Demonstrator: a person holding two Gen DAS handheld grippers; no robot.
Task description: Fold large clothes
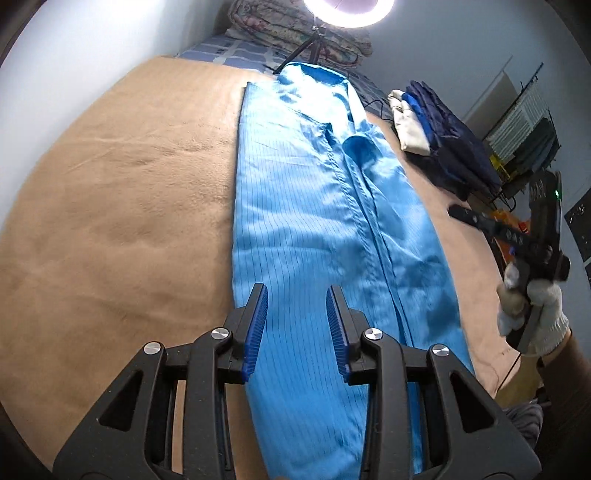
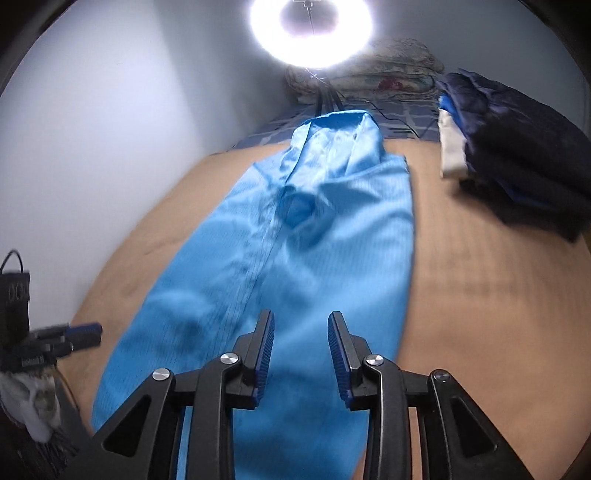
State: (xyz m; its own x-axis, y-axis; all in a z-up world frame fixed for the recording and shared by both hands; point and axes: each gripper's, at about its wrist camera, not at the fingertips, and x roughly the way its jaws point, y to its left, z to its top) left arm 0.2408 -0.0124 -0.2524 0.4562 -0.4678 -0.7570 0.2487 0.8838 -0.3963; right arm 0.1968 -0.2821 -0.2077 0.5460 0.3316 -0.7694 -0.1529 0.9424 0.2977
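Both claws, left and right, hang apart, empty, over the coat (sides folded in); crosswise folds remain on the bed.

We see one dominant light source: a ring light at the top of both views, blown out to pure white with a halo on the wall. Both views show strong fisheye curvature and dark vignetted corners. The left wrist view is mostly sharp; the right wrist view is smeared by motion blur, worst at its edges.
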